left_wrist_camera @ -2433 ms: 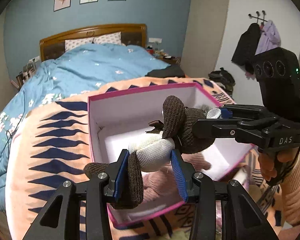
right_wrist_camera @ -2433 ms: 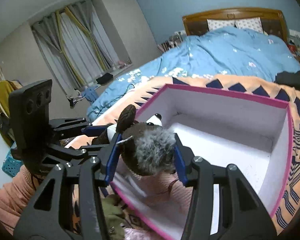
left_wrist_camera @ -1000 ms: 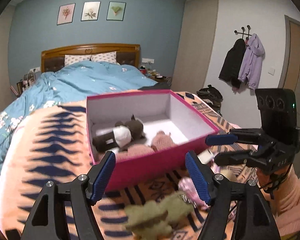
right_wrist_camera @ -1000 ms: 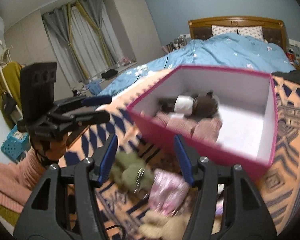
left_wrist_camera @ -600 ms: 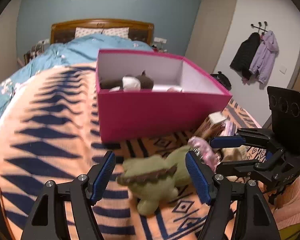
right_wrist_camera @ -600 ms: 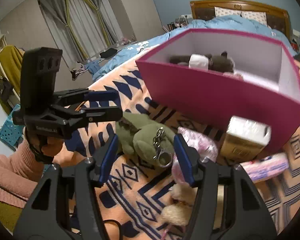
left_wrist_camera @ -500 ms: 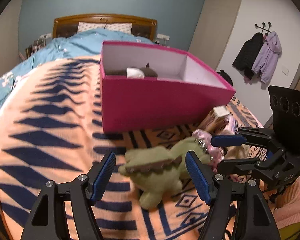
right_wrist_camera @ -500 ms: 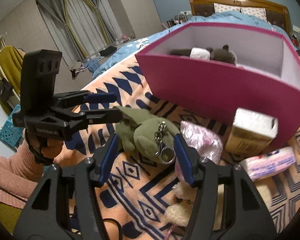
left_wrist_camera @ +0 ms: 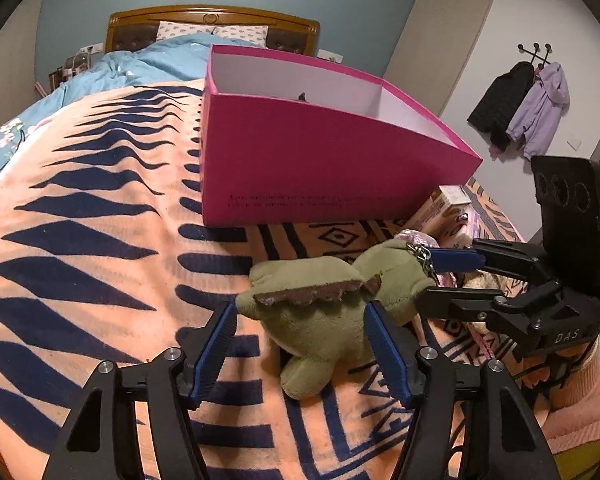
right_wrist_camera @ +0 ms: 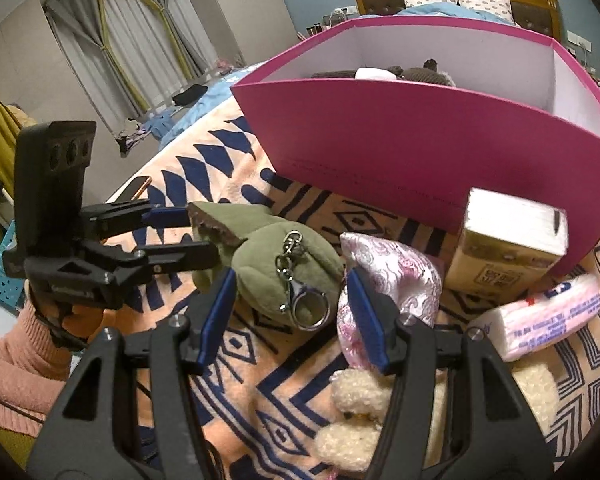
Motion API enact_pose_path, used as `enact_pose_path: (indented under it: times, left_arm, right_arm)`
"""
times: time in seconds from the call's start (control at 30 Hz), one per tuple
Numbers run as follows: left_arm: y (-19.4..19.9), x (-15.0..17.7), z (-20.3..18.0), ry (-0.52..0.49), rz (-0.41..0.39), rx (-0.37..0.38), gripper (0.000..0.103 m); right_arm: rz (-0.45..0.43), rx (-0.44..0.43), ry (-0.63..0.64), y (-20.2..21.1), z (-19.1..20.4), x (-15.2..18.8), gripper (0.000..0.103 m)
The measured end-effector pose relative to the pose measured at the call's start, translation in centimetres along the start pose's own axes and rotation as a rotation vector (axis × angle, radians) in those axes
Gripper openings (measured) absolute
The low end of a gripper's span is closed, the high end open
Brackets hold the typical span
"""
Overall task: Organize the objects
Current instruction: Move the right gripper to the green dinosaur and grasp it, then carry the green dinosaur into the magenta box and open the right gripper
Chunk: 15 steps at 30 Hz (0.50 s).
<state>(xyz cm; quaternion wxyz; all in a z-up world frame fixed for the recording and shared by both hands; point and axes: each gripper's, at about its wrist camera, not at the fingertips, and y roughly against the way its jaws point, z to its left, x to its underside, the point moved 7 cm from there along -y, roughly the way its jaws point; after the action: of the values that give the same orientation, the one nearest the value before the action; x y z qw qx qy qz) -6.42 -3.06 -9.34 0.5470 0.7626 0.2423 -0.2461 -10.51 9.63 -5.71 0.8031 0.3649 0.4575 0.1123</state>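
Note:
A green plush dinosaur (left_wrist_camera: pixel 324 312) with a metal key ring (right_wrist_camera: pixel 300 300) lies on the orange patterned blanket in front of the pink box (left_wrist_camera: pixel 320 160). My left gripper (left_wrist_camera: pixel 300 340) is open, its jaws on either side of the plush body. My right gripper (right_wrist_camera: pixel 288 300) is open around the plush head end; it shows in the left wrist view (left_wrist_camera: pixel 432 276) too. A brown and white plush (right_wrist_camera: pixel 412 74) lies inside the box (right_wrist_camera: pixel 420 140).
A pink patterned pouch (right_wrist_camera: pixel 384 276), a small carton (right_wrist_camera: pixel 508 240), a tissue pack (right_wrist_camera: pixel 540 320) and a cream fluffy toy (right_wrist_camera: pixel 352 420) lie beside the box. A phone (right_wrist_camera: pixel 134 186) lies near the blanket's left edge. The bed's blue duvet (left_wrist_camera: pixel 140 68) is behind.
Both grippers have let go of the brown plush in the box, pulled back, dropped low, and closed in around the green dinosaur on the blanket.

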Motion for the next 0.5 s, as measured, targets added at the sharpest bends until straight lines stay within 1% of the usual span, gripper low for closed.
enact_pose_path:
  times: [0.07,0.13,0.17,0.23,0.37,0.5]
  left_arm:
    - [-0.04,0.11,-0.21,-0.008,0.005,0.004,0.065]
    - [-0.14,0.24,-0.49,-0.011,0.015,0.018,0.060]
    - [-0.22,0.30,-0.61,-0.011,0.019,0.025,0.060]
    - [-0.25,0.39,-0.73,-0.021,0.019,0.015,0.060]
    - [-0.11,0.39,-0.74,-0.002,0.017,0.031,0.060]
    - [0.22,0.45,-0.97,-0.001,0.012,0.032,0.060]
  right_arm:
    - [0.006,0.005,-0.006,-0.42,0.03,-0.08,0.060]
    - [0.010,0.003,-0.012,-0.83,0.08,-0.16,0.060]
    - [0.010,-0.002,-0.017,-0.91,0.10,-0.13,0.060]
    - [0.009,-0.004,-0.023,-1.02,0.08,-0.11,0.060]
    - [-0.001,-0.009,-0.029,-0.91,0.24,-0.04,0.058]
    - [-0.013,-0.016,-0.028,-0.66,0.57,-0.14,0.058]
